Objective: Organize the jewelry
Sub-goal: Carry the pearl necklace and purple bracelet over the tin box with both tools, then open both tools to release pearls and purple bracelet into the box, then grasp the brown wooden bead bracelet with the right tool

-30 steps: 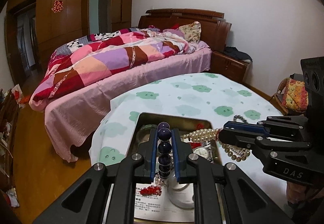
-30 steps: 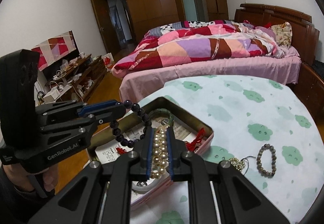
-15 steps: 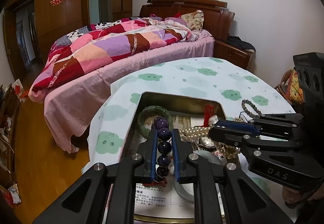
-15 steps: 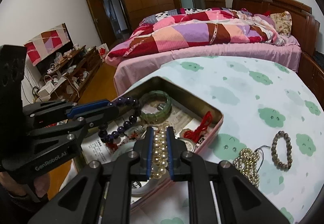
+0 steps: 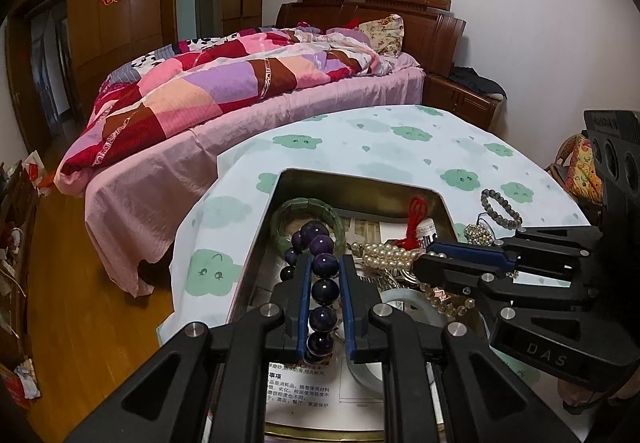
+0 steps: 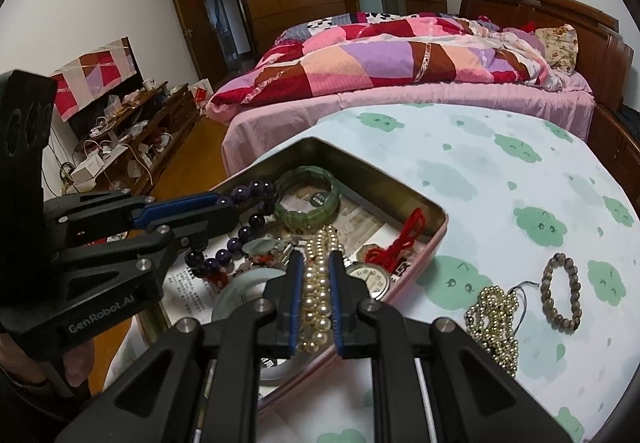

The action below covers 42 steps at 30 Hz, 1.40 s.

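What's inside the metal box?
The tin holds a green bangle, a red tassel, a watch, a pale jade ring and printed paper. Whatever lies under the paper and jewelry stays hidden.

The left tool (image 5: 324,299) points forward and down, its jaws nearly closed and clamped on a string of dark purple beads (image 5: 323,283). The right tool (image 6: 314,307) tilts down likewise, jaws pinching a pearl strand (image 6: 316,303). In the left wrist view, the right tool enters from 3 o'clock; in the right wrist view, the left tool enters from 9 o'clock.
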### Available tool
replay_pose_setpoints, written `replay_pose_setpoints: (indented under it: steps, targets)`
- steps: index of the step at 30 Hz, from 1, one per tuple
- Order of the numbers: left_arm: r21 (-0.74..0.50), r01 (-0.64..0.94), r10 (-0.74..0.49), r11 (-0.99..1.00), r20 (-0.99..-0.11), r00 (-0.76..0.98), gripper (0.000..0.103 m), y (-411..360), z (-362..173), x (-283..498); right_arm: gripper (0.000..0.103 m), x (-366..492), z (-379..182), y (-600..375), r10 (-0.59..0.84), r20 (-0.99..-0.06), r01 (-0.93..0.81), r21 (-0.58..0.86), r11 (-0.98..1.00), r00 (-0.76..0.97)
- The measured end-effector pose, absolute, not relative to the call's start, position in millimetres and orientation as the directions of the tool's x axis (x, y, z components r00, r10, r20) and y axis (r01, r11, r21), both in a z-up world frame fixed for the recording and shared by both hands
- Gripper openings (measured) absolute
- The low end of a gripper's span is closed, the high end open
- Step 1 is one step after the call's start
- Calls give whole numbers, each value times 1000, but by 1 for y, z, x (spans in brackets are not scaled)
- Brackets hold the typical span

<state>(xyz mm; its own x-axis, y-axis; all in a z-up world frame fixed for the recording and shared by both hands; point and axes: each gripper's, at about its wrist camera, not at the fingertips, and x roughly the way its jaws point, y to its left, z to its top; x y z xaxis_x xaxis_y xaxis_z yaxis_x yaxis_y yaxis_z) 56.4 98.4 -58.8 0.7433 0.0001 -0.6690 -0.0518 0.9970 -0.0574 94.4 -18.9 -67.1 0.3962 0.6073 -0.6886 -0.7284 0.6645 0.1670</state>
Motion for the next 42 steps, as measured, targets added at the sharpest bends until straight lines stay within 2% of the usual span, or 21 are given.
replay_pose_setpoints:
  steps: [5,7,9,11,18,30,42]
  targets:
    - [-48,-61,13,997,-671,741,15,98,-58,56,17,93,-68,-19,611,-690,-734,171,658,388]
    - [-40,-70,25,997,-670,742,28,97,-57,56,21,94,-67,-20,616,-687,-734,176,655,385]
    - [-28,-97,55,995,-655,754,61,98,-53,53,34,93,-66,-21,617,-683,-732,176,659,391]
    - [-29,-118,73,993,-632,772,67,102,-49,49,37,93,-65,-25,620,-676,-725,181,664,398]
    - [-37,-128,74,991,-641,764,67,103,-51,52,43,95,-64,-26,615,-679,-722,179,668,401]
    - [-54,-144,74,988,-650,757,67,89,-50,63,47,99,-61,-37,607,-668,-700,176,692,431]
    - [-34,-81,39,996,-659,751,68,45,-45,94,53,138,-56,-99,499,-659,-560,140,817,563]
